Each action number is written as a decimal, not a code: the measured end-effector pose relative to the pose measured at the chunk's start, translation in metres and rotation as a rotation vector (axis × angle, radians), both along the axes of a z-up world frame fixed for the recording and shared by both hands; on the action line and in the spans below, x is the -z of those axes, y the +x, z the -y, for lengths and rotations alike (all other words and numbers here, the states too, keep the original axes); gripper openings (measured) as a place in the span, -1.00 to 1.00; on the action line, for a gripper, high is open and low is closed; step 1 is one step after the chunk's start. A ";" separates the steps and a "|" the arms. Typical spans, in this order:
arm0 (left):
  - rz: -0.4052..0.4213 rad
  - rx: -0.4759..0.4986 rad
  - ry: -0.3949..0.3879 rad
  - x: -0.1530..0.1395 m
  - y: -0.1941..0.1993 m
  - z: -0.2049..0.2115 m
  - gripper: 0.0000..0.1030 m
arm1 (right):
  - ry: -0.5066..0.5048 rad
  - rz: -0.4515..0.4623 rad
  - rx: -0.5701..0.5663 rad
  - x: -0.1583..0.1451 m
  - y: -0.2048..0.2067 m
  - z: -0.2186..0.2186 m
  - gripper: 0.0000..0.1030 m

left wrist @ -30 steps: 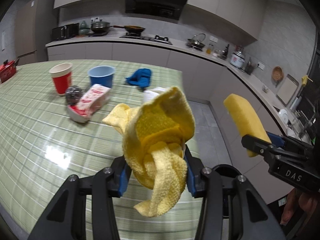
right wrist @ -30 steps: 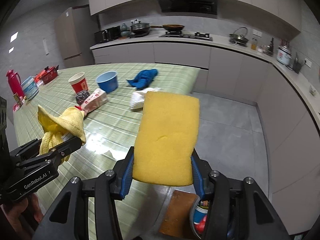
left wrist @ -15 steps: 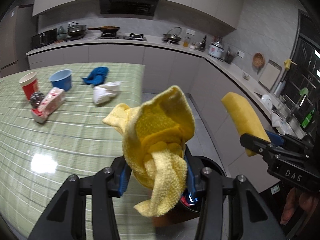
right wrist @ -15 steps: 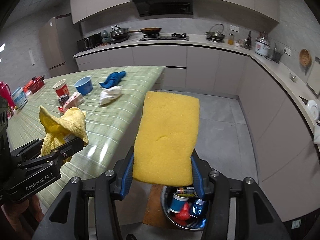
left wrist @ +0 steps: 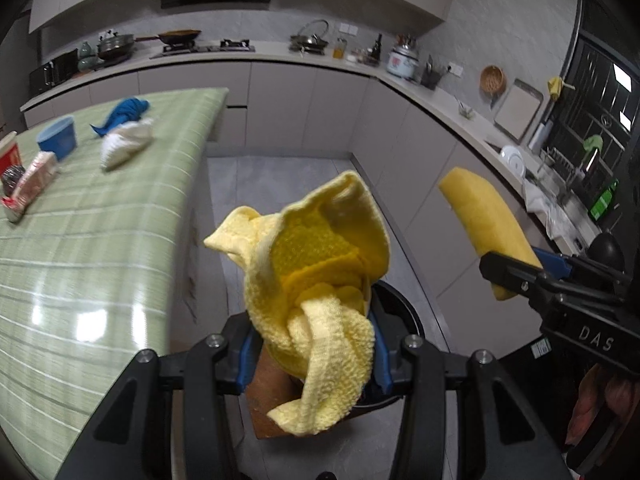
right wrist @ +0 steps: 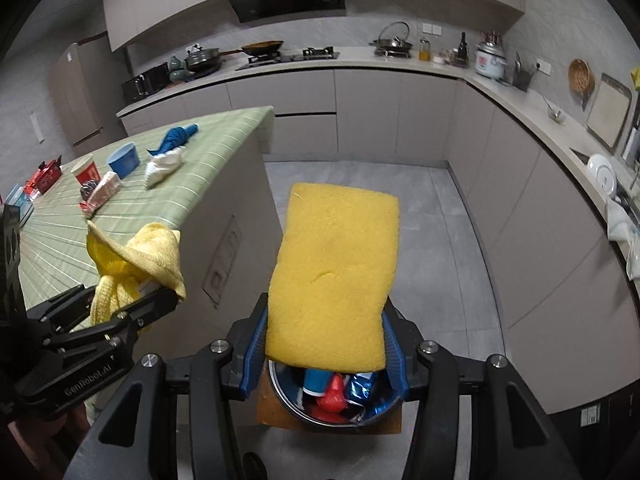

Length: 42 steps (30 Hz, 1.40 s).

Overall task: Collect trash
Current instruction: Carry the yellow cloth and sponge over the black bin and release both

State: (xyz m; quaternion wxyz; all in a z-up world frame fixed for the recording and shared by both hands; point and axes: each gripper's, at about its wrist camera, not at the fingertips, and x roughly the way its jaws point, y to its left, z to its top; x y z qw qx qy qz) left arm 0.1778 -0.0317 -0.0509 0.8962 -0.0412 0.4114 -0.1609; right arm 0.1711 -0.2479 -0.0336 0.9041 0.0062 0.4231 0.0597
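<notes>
Sponge over bin, cloth close behind.
My right gripper (right wrist: pixel 326 354) is clamped on the yellow sponge (right wrist: pixel 334 276), long axis running away from me; the trash bin (right wrist: pixel 280 396) sits directly below its fingers. My left gripper (left wrist: pixel 312 354), clamped on the yellow cloth (left wrist: pixel 316 264), has the bin just beyond and beneath, so right is nearer.

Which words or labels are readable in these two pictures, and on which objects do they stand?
"DAS": on the right gripper body.
"GenRobot.AI": on the left gripper body.
Red cup: a yellow mark, too blurred to read.
Packet print: too small to read.
</notes>
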 end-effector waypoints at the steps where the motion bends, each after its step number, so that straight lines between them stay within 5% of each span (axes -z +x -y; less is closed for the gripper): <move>1: -0.009 0.005 0.003 0.004 0.000 0.006 -0.08 | 0.002 -0.009 0.004 0.005 0.000 0.006 0.02; 10: -0.084 0.027 0.021 0.039 -0.001 0.046 -0.08 | 0.026 -0.070 0.015 0.041 0.004 0.035 0.02; 22: -0.217 0.006 0.074 0.115 0.009 0.085 -0.08 | 0.062 -0.222 -0.014 0.131 0.030 0.063 0.02; 34: -0.267 -0.021 0.098 0.152 0.016 0.103 -0.06 | 0.093 -0.294 -0.078 0.184 0.064 0.060 0.02; 36: -0.264 -0.035 0.096 0.154 0.017 0.106 0.04 | 0.112 -0.314 -0.101 0.189 0.069 0.059 0.10; 38: -0.223 -0.081 0.127 0.150 0.012 0.103 0.94 | 0.082 -0.296 -0.080 0.190 0.074 0.061 0.30; 39: -0.204 -0.095 0.132 0.147 0.009 0.103 1.00 | 0.075 -0.271 -0.050 0.185 0.075 0.068 0.71; 40: -0.182 -0.101 0.128 0.142 0.005 0.099 0.99 | 0.094 -0.249 -0.020 0.180 0.075 0.075 0.85; 42: -0.176 -0.100 0.142 0.135 0.002 0.099 0.99 | 0.127 -0.238 0.035 0.174 0.078 0.088 0.85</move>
